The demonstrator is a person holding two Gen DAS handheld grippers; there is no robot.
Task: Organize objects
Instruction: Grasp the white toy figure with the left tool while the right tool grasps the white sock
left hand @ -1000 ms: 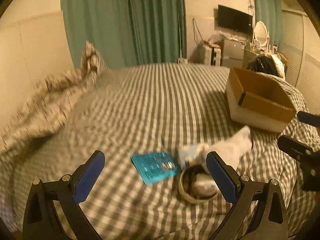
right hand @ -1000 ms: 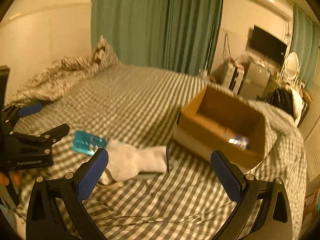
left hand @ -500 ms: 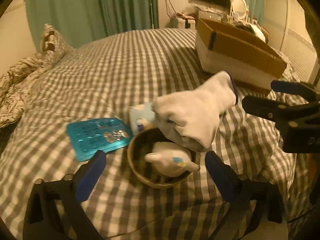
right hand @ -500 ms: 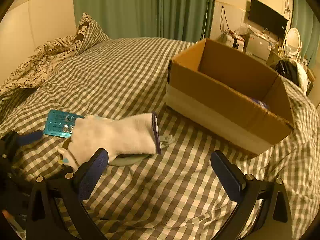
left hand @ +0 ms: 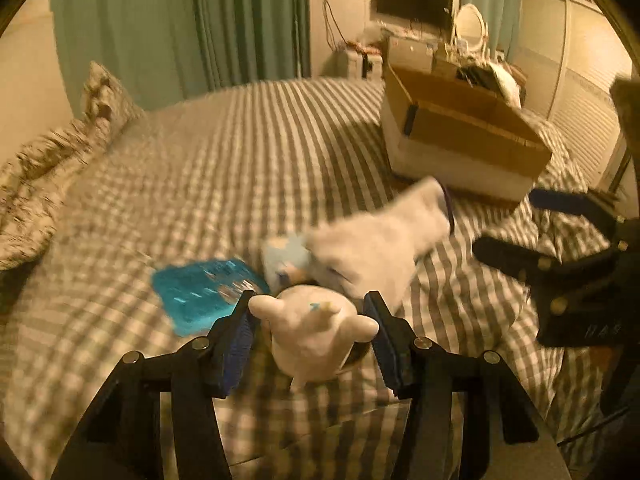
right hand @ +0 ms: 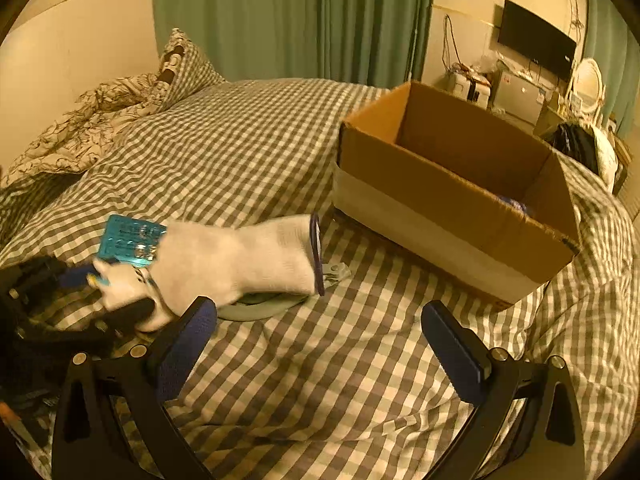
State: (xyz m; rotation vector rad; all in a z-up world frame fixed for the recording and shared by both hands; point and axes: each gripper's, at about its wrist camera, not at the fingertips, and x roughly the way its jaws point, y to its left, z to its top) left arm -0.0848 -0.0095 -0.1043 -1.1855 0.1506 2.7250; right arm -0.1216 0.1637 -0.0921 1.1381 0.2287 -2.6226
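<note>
Between my left gripper pads sits, clamped as far as blur shows, the white plush toy, right gripper wide; I'd lift straight up before swinging toward the cardboard box.

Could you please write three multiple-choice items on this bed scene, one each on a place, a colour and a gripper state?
1. Where does the white sock lie?
A. inside the cardboard box
B. on the checked bedcover in front of the box
C. on the pillow

2. What colour is the blister pack?
A. teal
B. red
C. black

3. What is the left gripper doing?
A. hanging open over bare cover
B. shut on the sock
C. shut on the white plush toy

Key: 1 B, the sock rests on the cover outside the box; 2 A, its card is teal; 3 C, both pads press the toy.
</note>
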